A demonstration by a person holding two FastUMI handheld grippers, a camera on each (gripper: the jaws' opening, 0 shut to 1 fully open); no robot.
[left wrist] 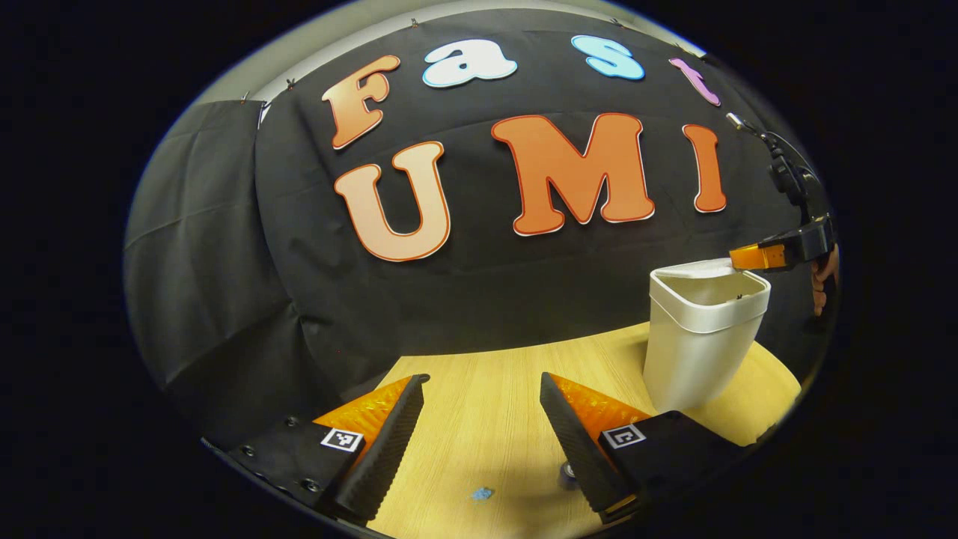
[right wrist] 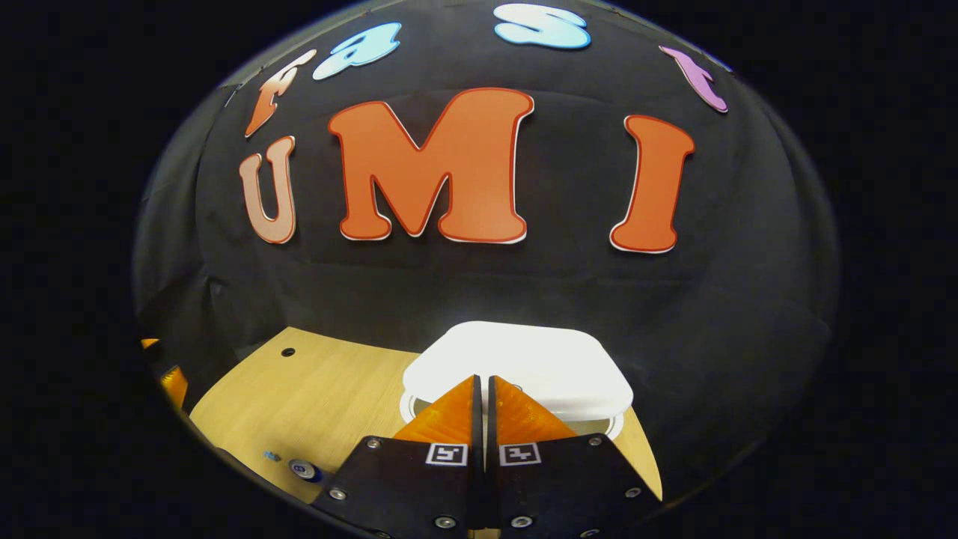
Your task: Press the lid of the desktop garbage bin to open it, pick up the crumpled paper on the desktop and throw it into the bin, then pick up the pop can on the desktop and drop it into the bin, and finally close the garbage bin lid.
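Left gripper view, from left to right: the left gripper (left wrist: 483, 389) is hovering low over the wooden desktop (left wrist: 479, 434) with its two fingers (left wrist: 385, 442) spread wide and nothing between them. A small blue scrap (left wrist: 482, 493) is lying on the wood between the fingers, and a small dark round object (left wrist: 566, 473), too blurred to identify, is showing just beside the right-hand finger. Further right, the white garbage bin (left wrist: 700, 344) is standing upright on the desktop, its lid (left wrist: 700, 267) sitting tilted above the rim so that a gap is showing. At the far right, the right gripper (left wrist: 756, 257) is reaching over the lid's edge, with part of a hand (left wrist: 823, 281) showing behind it.

Right gripper view, from left to right: a small hole (right wrist: 288, 352) is showing in the desktop (right wrist: 314, 389), and a small round blue-and-silver object (right wrist: 303, 470) is lying near the lower edge. The right gripper (right wrist: 483, 382) is pointing at the near edge of the lid (right wrist: 524, 367), its fingers (right wrist: 449, 419) drawn together with only a thin slit between them and holding nothing. Whether the tips are touching the lid cannot be told. The bin's rim (right wrist: 614, 428) is showing beneath the lid.
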